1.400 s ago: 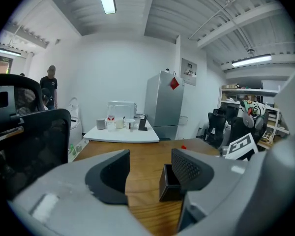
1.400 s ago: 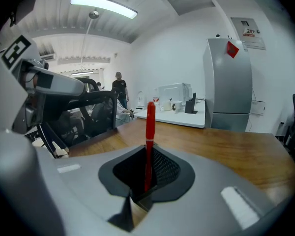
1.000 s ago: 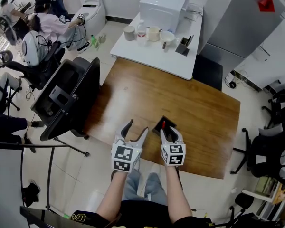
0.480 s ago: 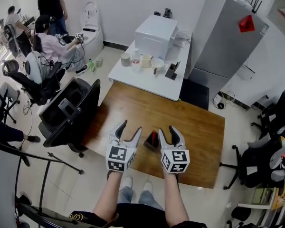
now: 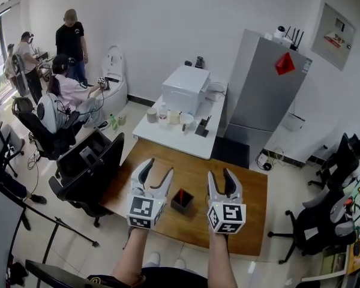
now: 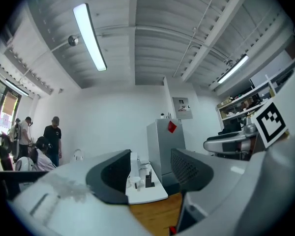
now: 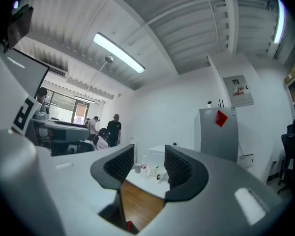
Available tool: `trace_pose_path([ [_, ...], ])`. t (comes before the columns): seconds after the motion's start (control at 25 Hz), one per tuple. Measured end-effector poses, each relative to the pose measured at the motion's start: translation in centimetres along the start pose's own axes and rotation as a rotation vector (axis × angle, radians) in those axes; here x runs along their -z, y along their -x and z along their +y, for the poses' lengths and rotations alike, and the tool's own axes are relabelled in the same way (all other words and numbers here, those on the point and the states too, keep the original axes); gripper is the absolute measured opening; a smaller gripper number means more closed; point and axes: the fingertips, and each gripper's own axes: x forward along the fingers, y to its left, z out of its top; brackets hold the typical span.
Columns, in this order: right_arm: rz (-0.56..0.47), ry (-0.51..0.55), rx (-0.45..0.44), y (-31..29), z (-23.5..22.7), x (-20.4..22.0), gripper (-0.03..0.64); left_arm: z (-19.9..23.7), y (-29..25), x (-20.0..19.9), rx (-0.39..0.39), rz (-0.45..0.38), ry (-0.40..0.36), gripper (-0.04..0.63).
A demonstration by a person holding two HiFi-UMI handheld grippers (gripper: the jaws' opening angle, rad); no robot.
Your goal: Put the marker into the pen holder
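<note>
marker (image 5: pixel 181 195): red, standing in pen holder (image 5: pixel 183 204), 6 o'clock side of wooden table (image 5: pixel 243 200)
left gripper (image 5: pixel 158 169): jaws apart, empty, holder's 9 o'clock
right gripper (image 5: pixel 221 176): jaws just been opening, nothing between, holder's 3 o'clock
progress: looks done, nothing left

A: What is left free around the pen holder (image 5: pixel 179 206)?
B: Bare wooden table (image 5: pixel 246 192) is seen on every side.
A: What is blocked?
B: Left of it a black chair (image 5: pixel 87 168) is parked; beyond it a white table (image 5: pixel 187 141) is crowded with cups (image 5: pixel 171 116).
</note>
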Motion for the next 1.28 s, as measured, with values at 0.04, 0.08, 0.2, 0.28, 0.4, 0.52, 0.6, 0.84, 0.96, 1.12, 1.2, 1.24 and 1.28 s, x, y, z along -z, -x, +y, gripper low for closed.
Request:
trace_pose_path([
  [0.04,-0.025,0.007,0.013,0.8,-0.4,-1.0,0.196,-0.4,0.4,-0.8,-0.007,-0.017,-0.007,0.256],
  [0.08,-0.049,0.013,0.022,1.6,-0.7,-1.9,0.224,-0.8,0.8,-1.5,-0.018,-0.033,-0.009,0.256],
  [0.2,-0.113,0.052,0.008,3.5,-0.5,-3.8,0.285,-1.5,1.9,-2.6,-0.066,-0.065,0.004,0.256],
  [0.28,-0.134,0.058,-0.033,4.8,0.4,-3.8,0.285,-1.9,3.1,-2.2,-0.082,-0.057,0.001,0.296],
  [0.4,-0.134,-0.026,-0.066,6.2,1.4,-3.5,0.285,-2.3,4.0,-1.8,-0.081,-0.06,-0.016,0.312],
  [0.52,-0.061,-0.077,-0.064,7.5,2.7,-3.3,0.285,-3.1,4.3,-1.8,-0.046,-0.07,-0.015,0.309],
  [0.6,-0.04,-0.034,-0.018,8.1,3.5,-3.7,0.284,-3.6,5.0,-2.2,-0.005,-0.078,-0.021,0.308],
  [0.84,-0.006,-0.049,0.092,11.3,7.2,-1.9,0.284,-2.1,11.9,-1.8,0.033,-0.132,0.051,0.29],
  [0.96,0.021,-0.116,0.041,12.1,12.5,1.1,0.282,1.4,15.0,0.8,0.019,-0.046,0.08,0.275],
  [1.12,0.053,-0.07,0.004,13.6,17.2,2.2,0.275,2.9,16.9,1.1,0.025,-0.058,0.087,0.275],
  [1.2,0.029,-0.031,0.032,14.1,17.4,0.8,0.275,2.4,17.8,0.5,0.044,-0.074,0.082,0.275],
  [1.24,0.017,-0.021,0.043,14.1,17.4,0.0,0.271,2.4,18.1,0.2,0.042,-0.081,0.072,0.275],
  [1.28,0.007,-0.012,0.051,13.8,17.3,-0.7,0.267,2.5,18.4,-0.2,0.035,-0.085,0.06,0.273],
])
